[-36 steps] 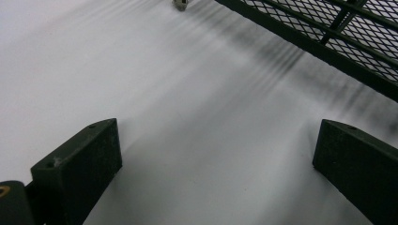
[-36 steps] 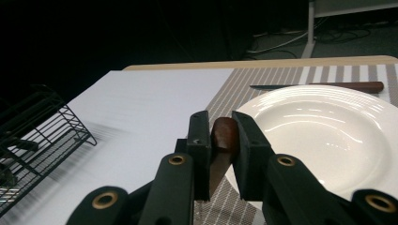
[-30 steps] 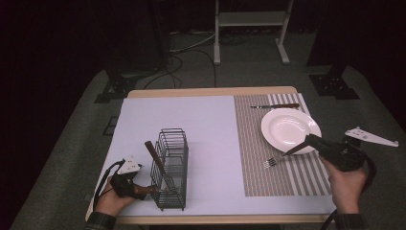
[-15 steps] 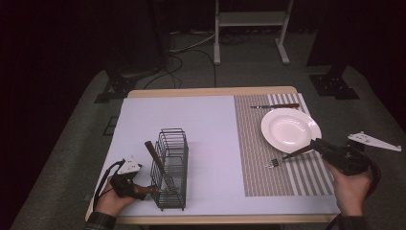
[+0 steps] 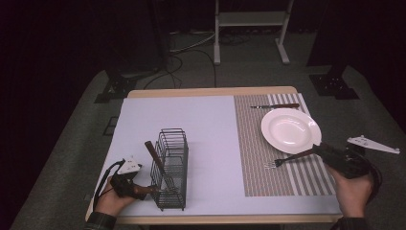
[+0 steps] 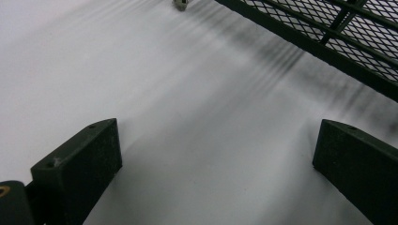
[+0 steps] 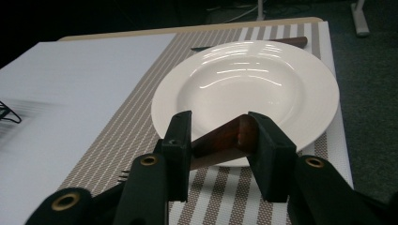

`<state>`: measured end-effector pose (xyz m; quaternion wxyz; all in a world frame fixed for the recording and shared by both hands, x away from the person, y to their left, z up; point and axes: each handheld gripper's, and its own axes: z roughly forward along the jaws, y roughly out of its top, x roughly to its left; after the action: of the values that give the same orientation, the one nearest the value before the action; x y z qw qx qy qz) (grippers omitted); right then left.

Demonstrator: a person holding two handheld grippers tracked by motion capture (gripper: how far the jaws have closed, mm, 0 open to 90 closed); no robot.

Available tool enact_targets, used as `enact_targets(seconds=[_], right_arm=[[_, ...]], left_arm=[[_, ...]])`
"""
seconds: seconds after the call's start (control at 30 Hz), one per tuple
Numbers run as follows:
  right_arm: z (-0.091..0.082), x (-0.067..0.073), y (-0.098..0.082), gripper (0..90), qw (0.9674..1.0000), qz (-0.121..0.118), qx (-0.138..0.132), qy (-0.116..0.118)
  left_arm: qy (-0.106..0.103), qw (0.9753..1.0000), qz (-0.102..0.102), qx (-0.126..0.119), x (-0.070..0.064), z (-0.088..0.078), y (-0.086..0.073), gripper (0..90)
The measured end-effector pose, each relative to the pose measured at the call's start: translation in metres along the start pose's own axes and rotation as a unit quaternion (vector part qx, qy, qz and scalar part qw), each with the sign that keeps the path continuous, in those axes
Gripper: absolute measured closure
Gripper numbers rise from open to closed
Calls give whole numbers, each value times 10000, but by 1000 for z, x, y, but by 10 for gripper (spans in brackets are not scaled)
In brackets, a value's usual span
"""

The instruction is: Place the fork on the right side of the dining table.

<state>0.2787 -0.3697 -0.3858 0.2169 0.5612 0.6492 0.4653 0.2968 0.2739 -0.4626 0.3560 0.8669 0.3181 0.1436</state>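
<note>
A fork [image 5: 282, 160] with a dark wooden handle [image 7: 220, 138] lies slanted over the striped placemat [image 5: 268, 177], tines low at the mat. My right gripper [image 5: 330, 152] [image 7: 218, 133] is shut on the handle's end, just in front of the white plate [image 5: 289, 130] [image 7: 253, 84]. A black wire basket [image 5: 170, 167] stands at the front left with a wooden-handled utensil [image 5: 155, 158] leaning in it. My left gripper [image 5: 139, 189] [image 6: 216, 154] rests open on the white table beside the basket's mesh wall [image 6: 328, 28], nothing between its jaws.
A knife [image 5: 275, 106] [image 7: 291, 42] lies on the placemat behind the plate. The table's front edge [image 5: 215, 219] is close to both hands. A stand's legs [image 5: 249, 28] and cables are on the floor beyond the table.
My right hand has drawn back a little toward the near right with the fork's handle in its jaws; the tines have stayed about where they were. The left gripper has not moved.
</note>
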Motion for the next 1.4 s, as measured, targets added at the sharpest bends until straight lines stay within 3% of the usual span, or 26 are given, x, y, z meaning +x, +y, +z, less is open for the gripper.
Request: enact_targets(seconds=[0.63, 0.97, 1.4], right_arm=[[13, -11, -12, 478, 9986, -19, 403, -329], [19, -15, -19, 419, 9969, 183, 630, -440], [28, -23, -25, 352, 9936, 400, 974, -414]], left_arm=[[0, 10000, -17, -13, 0, 0, 0, 0], [0, 10000, -17, -7, 0, 0, 0, 0], [0, 10000, -17, -12, 0, 0, 0, 0]])
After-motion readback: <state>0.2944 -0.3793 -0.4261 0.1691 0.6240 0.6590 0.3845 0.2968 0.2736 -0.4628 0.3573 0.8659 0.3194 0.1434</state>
